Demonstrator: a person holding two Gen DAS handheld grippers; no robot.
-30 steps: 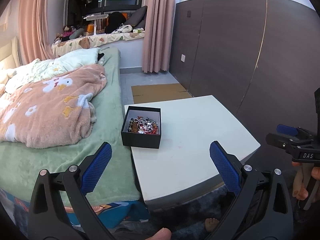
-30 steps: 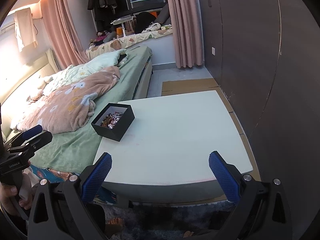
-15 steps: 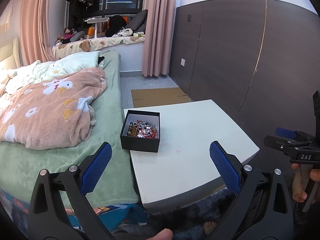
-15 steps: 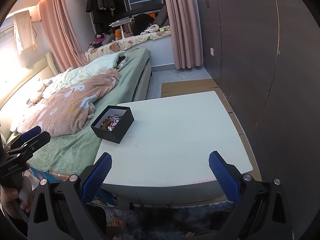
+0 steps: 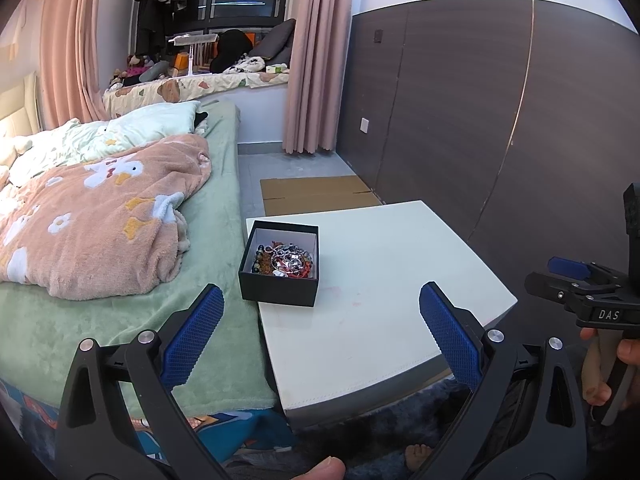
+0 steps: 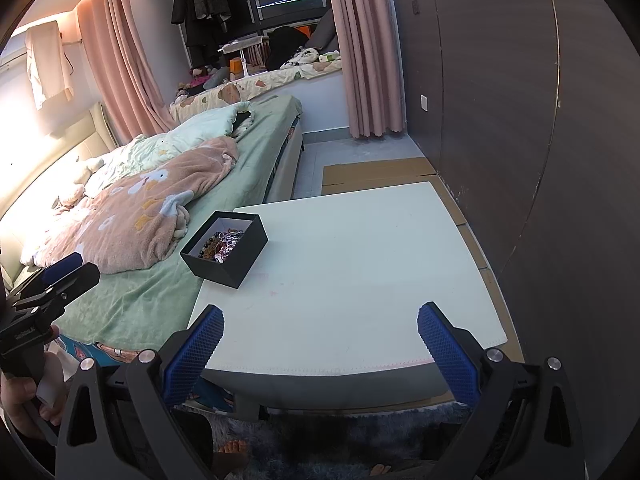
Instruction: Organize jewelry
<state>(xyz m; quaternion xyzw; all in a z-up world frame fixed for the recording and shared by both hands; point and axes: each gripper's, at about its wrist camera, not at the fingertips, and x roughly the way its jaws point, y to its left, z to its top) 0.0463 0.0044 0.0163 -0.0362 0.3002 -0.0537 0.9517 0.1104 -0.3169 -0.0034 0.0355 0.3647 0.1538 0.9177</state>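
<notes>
A black open box (image 5: 280,268) (image 6: 225,247) sits on the white table (image 5: 380,280) (image 6: 352,272) near its left edge, beside the bed. Inside lies a tangle of jewelry (image 5: 286,261) (image 6: 223,242): beads, silvery rings and red pieces. My left gripper (image 5: 320,320) is open, held short of the table's near-left corner with nothing between its blue pads. My right gripper (image 6: 320,340) is open too, hovering before the table's front edge, empty. Each gripper also shows at the edge of the other's view.
A bed (image 5: 120,300) with a green sheet and a pink flowered blanket (image 5: 92,212) runs along the table's left side. A dark panelled wall (image 5: 500,120) stands to the right. Flat cardboard (image 5: 316,194) lies on the floor behind the table. A shaggy dark rug (image 6: 340,440) and bare toes are below.
Both views have shifted slightly: the box and table sit a little lower and closer in frame. Both grippers stay open and empty.
</notes>
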